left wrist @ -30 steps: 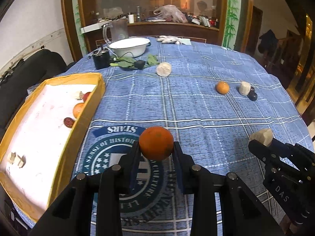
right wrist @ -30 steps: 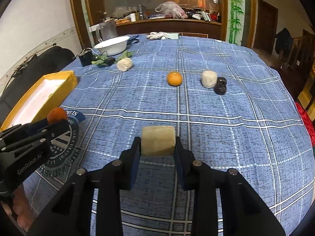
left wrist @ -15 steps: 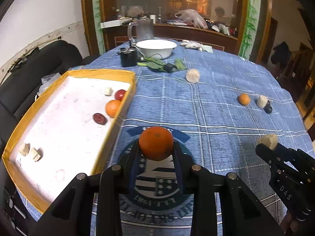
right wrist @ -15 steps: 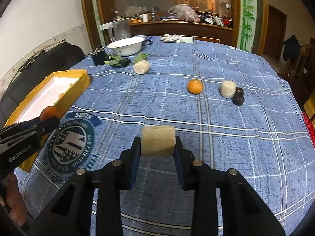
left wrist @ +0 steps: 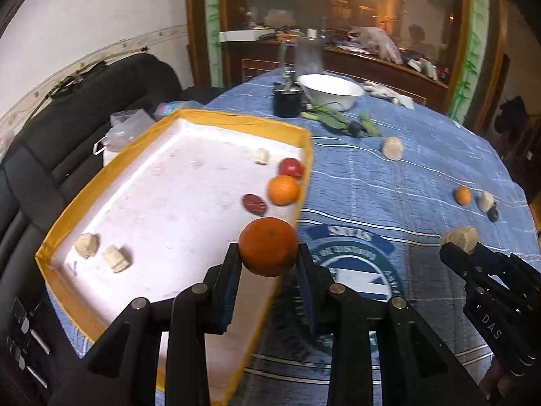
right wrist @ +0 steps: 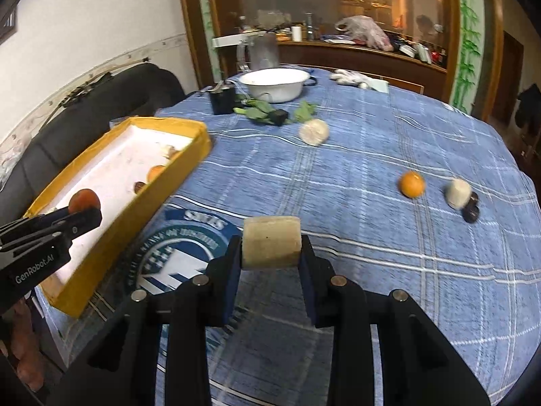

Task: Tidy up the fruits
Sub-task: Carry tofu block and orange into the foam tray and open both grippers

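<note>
Now orange (left wrist: 268,251) clamped in left gripper (left wrist: 268,262), over tray (left wrist: 233,121) edge

Left hand-held gripper (left wrist: 268,260) clamped; right hand-held gripper (right wrist: 270,253) clamped.

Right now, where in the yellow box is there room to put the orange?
The yellow box is bare across its middle and far left. It is crowded at the right wall by the small orange and red fruit; pale pieces fill the near corner.

blue plaid tablecloth (right wrist: 355,155) with white lines and a round navy-and-white emblem (left wrist: 355,253), yellow-rimmed tray (left wrist: 236,120) white inside, bright orange fruit (left wrist: 268,247), pale beige chunk (right wrist: 272,248), white bowl (right wrist: 275,83)
</note>
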`<state>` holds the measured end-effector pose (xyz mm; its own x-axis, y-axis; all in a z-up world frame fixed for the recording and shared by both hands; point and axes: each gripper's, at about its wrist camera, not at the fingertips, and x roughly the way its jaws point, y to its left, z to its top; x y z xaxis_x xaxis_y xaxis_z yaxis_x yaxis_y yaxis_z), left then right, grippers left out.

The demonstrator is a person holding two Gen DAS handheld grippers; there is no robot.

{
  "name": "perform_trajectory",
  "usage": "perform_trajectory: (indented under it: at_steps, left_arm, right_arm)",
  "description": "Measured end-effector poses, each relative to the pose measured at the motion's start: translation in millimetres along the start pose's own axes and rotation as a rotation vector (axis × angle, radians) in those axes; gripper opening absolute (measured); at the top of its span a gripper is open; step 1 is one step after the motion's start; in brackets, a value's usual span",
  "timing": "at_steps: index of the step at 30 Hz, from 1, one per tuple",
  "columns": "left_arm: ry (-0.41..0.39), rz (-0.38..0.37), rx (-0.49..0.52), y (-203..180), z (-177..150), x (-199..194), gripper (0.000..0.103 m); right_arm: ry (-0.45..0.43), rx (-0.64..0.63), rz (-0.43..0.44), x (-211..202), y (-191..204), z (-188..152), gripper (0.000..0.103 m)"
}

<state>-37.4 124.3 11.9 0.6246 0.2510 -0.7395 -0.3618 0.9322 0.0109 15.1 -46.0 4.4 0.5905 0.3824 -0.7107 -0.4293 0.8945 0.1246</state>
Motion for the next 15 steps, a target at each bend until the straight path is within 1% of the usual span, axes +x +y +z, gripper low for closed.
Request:
perform_trajectory:
  at_steps: [8, 12, 15]
  left_arm:
    - [0.007, 0.053, -0.055, 29.9, 4.9, 5.3, 0.032]
    - [0.022, 0.077, -0.08, 42.3, 6.2, 11.6, 0.032]
    - [0.034, 0.095, -0.099, 53.3, 5.1, 16.2, 0.032]
  right_arm:
    - [-0.004, -0.068, 0.07, 13.3, 40.1, 22.2, 0.034]
    - [-0.002, -0.099, 0.119, 27.0, 65.5, 35.5, 0.035]
    - [0.001, -0.126, 0.136, 38.9, 81.8, 46.3, 0.035]
